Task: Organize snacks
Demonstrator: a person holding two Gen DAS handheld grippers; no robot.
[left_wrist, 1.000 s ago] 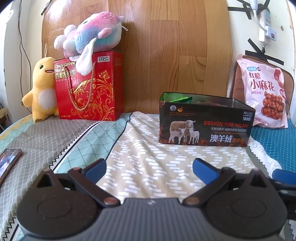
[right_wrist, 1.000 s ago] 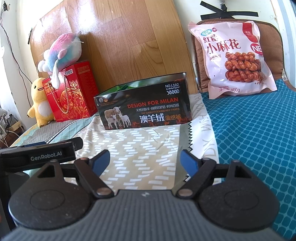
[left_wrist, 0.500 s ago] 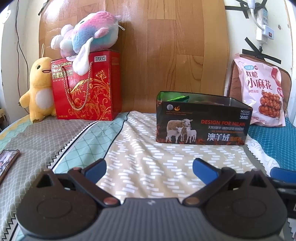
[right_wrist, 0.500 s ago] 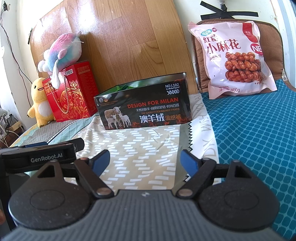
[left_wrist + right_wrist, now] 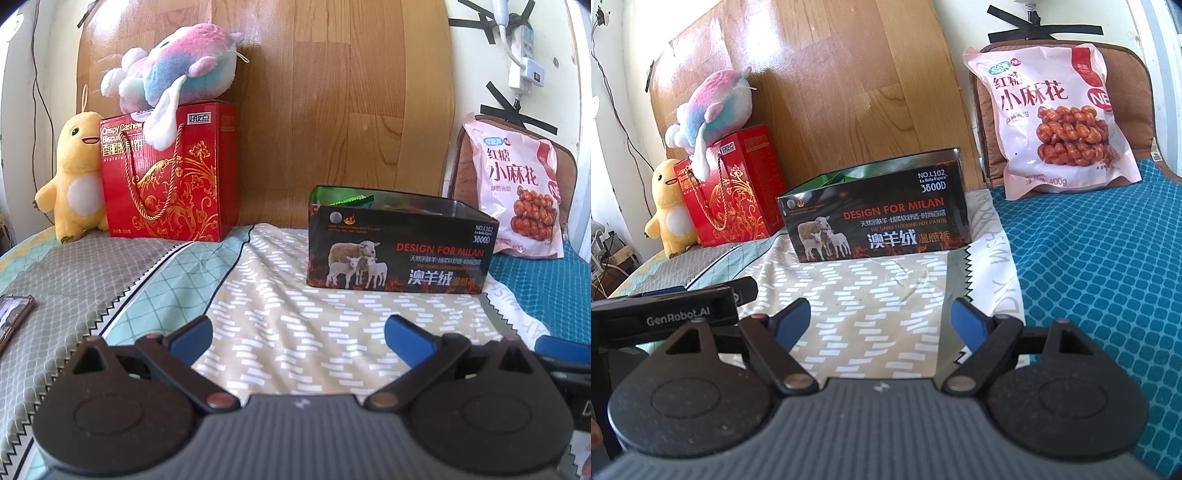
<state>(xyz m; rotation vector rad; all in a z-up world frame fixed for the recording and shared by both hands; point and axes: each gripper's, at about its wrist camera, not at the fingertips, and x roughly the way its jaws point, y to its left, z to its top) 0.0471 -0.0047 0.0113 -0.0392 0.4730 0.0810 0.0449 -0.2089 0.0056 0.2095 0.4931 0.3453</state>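
Observation:
A black open-topped box (image 5: 399,251) (image 5: 875,218) with sheep printed on it stands on the bed; a green packet (image 5: 352,201) shows inside it. A pink bag of fried twists (image 5: 517,184) (image 5: 1052,118) leans on a brown cushion at the right. A red biscuit gift bag (image 5: 170,173) (image 5: 731,188) stands at the left. My left gripper (image 5: 297,330) is open and holds nothing, well short of the box. My right gripper (image 5: 881,317) is open too, with nothing between its blue fingers (image 5: 967,321). In the right wrist view the left gripper's black body (image 5: 665,317) sits at the left.
A pastel plush (image 5: 173,74) lies on the red bag and a yellow duck plush (image 5: 77,173) stands beside it. A phone (image 5: 13,314) lies at the bed's left edge. A wooden headboard (image 5: 332,92) backs the bed. A power strip (image 5: 524,55) hangs on the wall.
The left wrist view has shifted a little, so the box and bags sit slightly further right and lower. The right gripper has kept still.

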